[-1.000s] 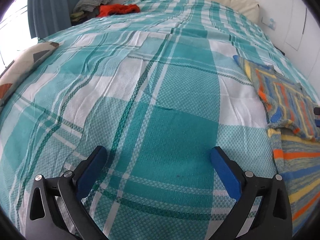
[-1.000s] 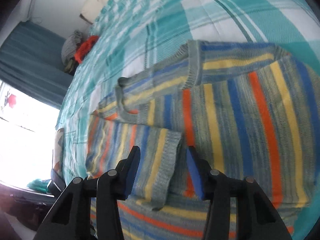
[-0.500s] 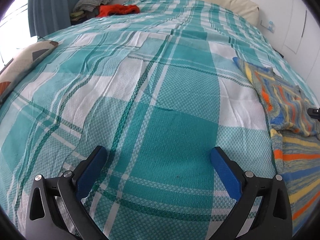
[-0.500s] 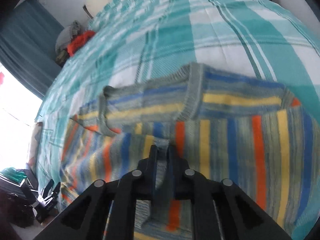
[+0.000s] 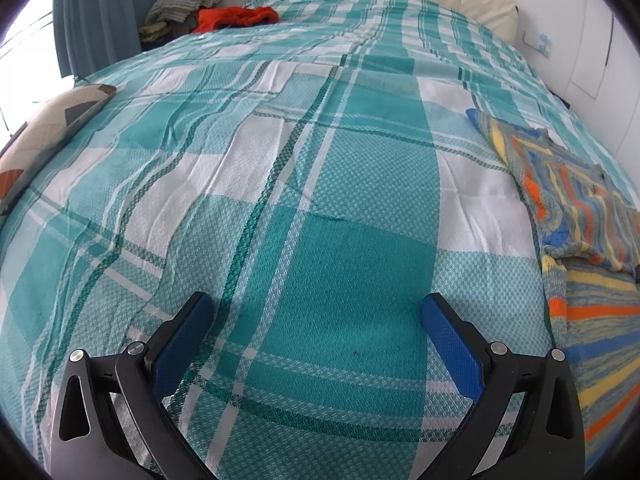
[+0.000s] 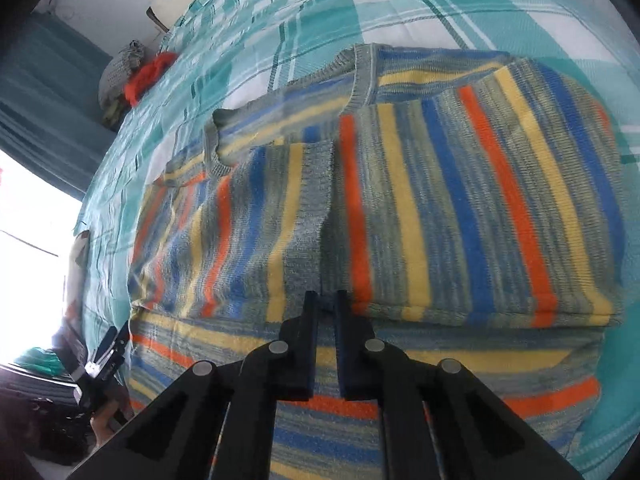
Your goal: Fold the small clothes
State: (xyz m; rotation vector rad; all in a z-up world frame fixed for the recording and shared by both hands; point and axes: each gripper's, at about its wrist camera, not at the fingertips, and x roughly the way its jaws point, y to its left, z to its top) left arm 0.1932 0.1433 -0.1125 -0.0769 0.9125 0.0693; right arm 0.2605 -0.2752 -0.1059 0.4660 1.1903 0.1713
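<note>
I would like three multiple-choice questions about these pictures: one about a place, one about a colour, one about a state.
1. In the left wrist view, where does the striped sweater lie on the bed?
A. right edge
B. left edge
C. centre

2. What colour is the garment beside the headboard?
A. purple
B. orange-red
C. black

3. How is the right hand-held gripper?
A. wide open
B. out of view
C. shut on the sweater

Answers: 1 A, the stripes fill the right border. 2 B, bright orange-red by the grey pile. 3 C, its pads pinch knit fabric, while the left hand-held gripper is open.
</note>
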